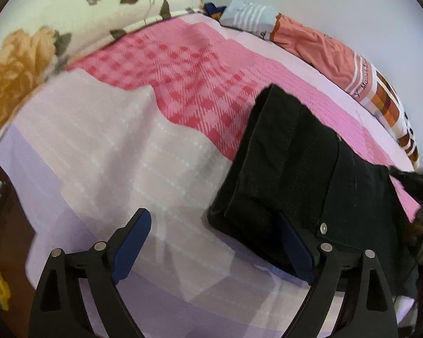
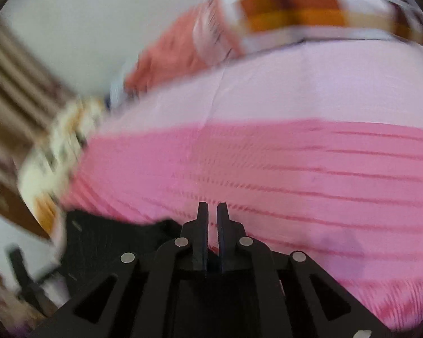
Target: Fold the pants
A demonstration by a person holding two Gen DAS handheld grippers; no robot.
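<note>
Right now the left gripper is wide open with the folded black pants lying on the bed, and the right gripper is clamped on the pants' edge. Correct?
Not quite. The right gripper holds nothing: in the right wrist view its nearly shut jaws have only pink bedspread past them. The left gripper is wide open, and the folded black pants lie on the bed.

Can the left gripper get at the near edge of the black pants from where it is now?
Probably yes. The left gripper is open, and the black pants lie flat on the bedspread beside its right finger, with nothing in between.
</note>
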